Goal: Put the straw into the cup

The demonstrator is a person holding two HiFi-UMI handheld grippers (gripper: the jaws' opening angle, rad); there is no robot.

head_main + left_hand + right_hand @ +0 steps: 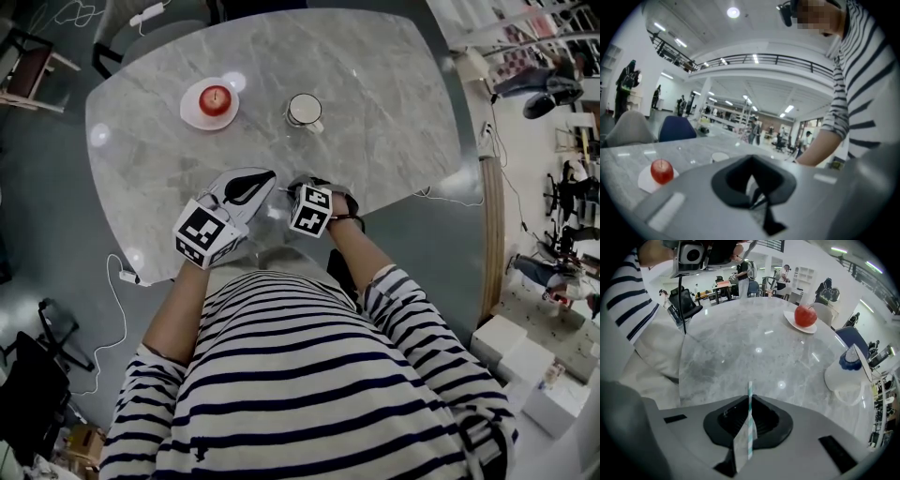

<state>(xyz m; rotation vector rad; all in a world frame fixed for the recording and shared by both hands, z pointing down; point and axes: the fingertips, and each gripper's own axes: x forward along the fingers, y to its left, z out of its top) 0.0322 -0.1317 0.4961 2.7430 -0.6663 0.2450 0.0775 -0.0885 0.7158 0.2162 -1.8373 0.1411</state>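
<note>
Straw [750, 420], striped teal and white, shows clearly only in the right gripper view: upright, clamped in the right gripper [743, 455], jaws closed on it, a white paper flap [737, 446] alongside. Not in the cup [843, 376], which sits well apart on the table [375, 94]. Left gripper [759, 203] jaws are together; can't tell if anything is pinched. Head view shows both grippers side by side at the near table edge. Count: one straw, one cup, one apple [215, 98], one plate [192, 114], two grippers.
</note>
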